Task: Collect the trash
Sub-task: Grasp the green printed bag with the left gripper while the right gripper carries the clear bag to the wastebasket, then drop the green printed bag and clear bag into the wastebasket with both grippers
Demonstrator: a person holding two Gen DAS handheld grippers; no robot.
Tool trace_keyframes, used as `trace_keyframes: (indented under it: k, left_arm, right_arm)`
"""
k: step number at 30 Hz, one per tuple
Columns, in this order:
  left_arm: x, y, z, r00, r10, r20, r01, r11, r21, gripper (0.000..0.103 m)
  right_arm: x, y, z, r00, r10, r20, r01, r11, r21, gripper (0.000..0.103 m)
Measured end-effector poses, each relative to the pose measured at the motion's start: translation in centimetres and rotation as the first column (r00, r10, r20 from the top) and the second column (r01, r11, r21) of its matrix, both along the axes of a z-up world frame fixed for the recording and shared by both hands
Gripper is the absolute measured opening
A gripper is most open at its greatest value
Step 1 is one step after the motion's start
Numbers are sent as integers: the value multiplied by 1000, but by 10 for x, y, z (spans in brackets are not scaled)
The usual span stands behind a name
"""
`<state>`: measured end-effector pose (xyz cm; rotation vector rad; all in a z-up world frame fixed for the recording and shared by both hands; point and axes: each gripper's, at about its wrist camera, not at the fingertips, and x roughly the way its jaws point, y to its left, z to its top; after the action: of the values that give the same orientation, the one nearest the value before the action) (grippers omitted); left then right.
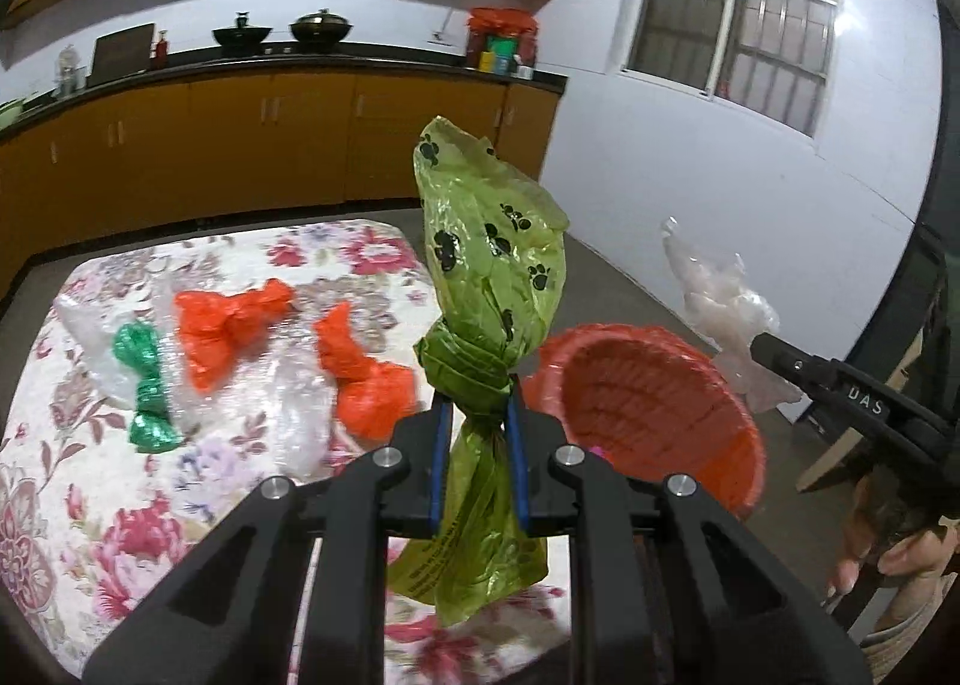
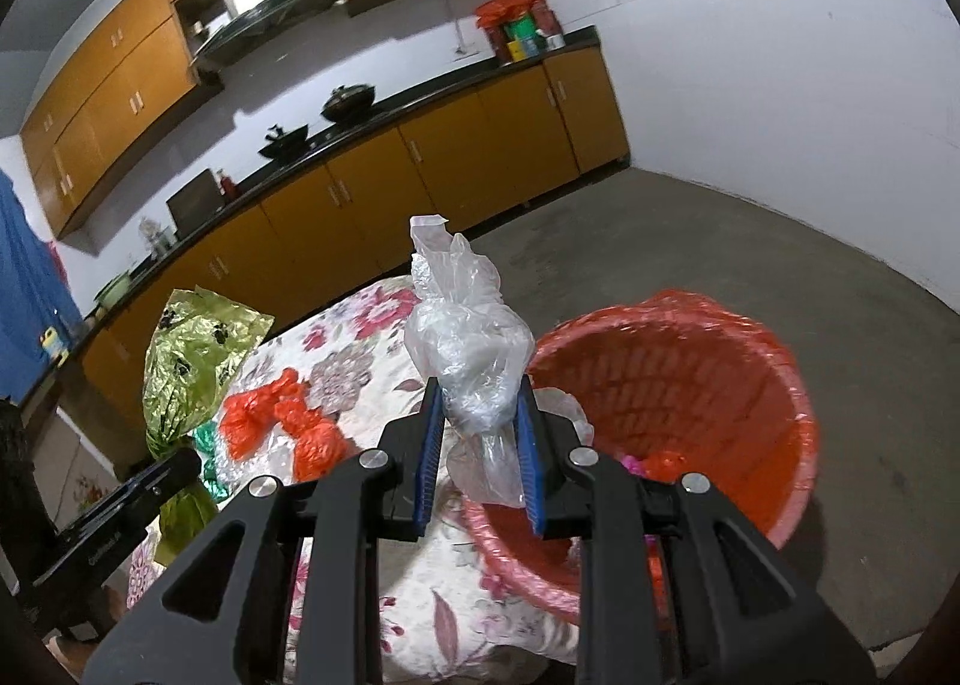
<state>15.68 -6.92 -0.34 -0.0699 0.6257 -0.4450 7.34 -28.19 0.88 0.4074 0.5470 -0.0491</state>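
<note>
Now we hold both raised: left hand-held gripper (image 1: 477,415) pinching the green bag (image 1: 489,265), right hand-held gripper (image 2: 480,433) clamping the clear bag (image 2: 468,349).

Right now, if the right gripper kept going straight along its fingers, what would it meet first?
The right gripper, shut on the clear plastic bag, points past the near-left rim of the red basket. Beyond the bag, the floral tablecloth edge looks first in line, though depth is unclear.

This is a home kitchen. Orange-brown cabinets (image 1: 252,145) run under a dark counter (image 1: 300,55). Two black woks (image 1: 321,28) sit on what may be a stove, near a barred window (image 1: 738,7).
</note>
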Motion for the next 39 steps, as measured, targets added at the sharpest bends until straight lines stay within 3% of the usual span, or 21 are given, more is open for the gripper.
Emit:
trace_keyframes:
  k: [14, 31, 33, 36, 39]
  left_arm:
    - [16, -63, -3, 990, -140, -22, 139, 990, -21, 18]
    - [40, -131, -37, 962, -256, -98, 257, 966, -6, 19]
    - [42, -136, -41, 960, -260, -105, 261, 965, -5, 24]
    - [44, -142, -48, 955, -269, -124, 270, 963, -4, 39]
    - [45, -143, -55, 953, -271, -137, 274, 962, 5, 46]
  right_arm:
    - [-12, -41, -5, 994, -109, 3, 109, 994, 17, 24]
    - [-1, -71, -10, 988, -156, -9, 156, 987, 36, 24]
    - [1, -74, -10, 986, -164, -12, 164, 986, 32, 25]
    - [2, -78, -11, 984, -177, -14, 178, 983, 38, 34]
    - [-2, -81, -11, 981, -191, -14, 192, 981, 38, 43]
